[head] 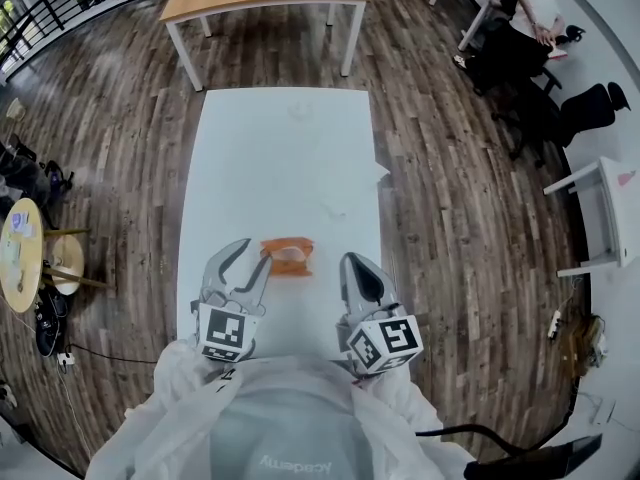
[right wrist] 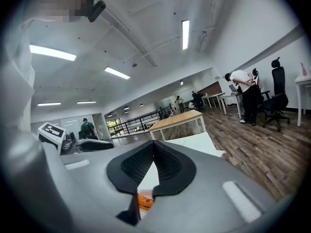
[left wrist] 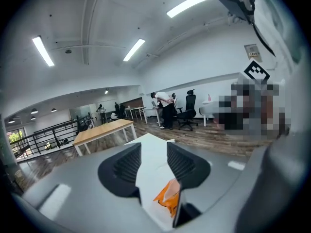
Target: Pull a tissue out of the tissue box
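**A:** What's on the left?

**B:** The left gripper [head: 254,254] hangs over the near end of the white table [head: 280,148]. Its jaws are spread wide and there is nothing between the pads. In the left gripper view, the orange tissue box [left wrist: 167,198] lies just beyond the jaws and a little to their right.

**A:** Is it touching the box?

**B:** No, they look apart. The box sits flat on the table near the person, between the two grippers and closer to the left one. A pale patch on top looks like the tissue [head: 291,253], though it is too small to be sure.

**A:** How should the pull go?

**B:** I'd bring the open jaws over the top slot with one pad on either side of the tuft. I'd close on the paper alone, then draw straight up. A slanted tug would likely drag such a light box along or tear the sheet.

**A:** And the right side?

**B:** The right gripper [head: 352,263] is just right of the box, with its jaws closed tip to tip and empty. It could rest on the box's right end to hold it down during the pull.
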A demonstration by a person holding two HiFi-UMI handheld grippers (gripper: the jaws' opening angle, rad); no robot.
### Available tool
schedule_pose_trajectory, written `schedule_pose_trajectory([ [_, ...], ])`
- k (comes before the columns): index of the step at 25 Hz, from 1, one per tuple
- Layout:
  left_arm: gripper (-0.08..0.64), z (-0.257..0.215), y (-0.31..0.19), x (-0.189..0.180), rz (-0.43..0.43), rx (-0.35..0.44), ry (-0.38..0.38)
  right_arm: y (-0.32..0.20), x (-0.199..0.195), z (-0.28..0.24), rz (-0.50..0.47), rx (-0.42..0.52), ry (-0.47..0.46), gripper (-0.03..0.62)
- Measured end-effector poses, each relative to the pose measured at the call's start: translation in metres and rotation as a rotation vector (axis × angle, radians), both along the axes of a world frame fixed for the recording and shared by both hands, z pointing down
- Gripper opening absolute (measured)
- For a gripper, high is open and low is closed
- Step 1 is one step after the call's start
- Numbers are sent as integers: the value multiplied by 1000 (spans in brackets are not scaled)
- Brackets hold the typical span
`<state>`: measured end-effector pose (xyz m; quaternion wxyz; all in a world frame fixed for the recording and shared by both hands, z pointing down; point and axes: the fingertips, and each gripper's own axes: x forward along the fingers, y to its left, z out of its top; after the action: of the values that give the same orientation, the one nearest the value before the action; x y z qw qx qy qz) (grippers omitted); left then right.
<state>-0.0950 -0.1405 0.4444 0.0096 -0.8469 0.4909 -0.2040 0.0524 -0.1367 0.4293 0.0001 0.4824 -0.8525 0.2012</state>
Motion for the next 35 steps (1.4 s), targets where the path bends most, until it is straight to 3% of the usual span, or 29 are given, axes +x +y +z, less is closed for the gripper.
schedule_pose_trajectory([
  [8,224,29,2,7,78,-68,-52,2,-1,5,18,-17,5,2],
  [19,224,90,-7,17,156,-150,-202,4,-1,11,25,-33,6,2],
  [25,219,119,-10,28,194,-215,-208,6,3,16,34,-47,12,2],
  [31,218,147,-14,32,240,-250,-296,7,5,26,39,-70,20,2],
  [35,216,162,-15,33,255,-287,-312,8,5,33,37,-89,25,2],
])
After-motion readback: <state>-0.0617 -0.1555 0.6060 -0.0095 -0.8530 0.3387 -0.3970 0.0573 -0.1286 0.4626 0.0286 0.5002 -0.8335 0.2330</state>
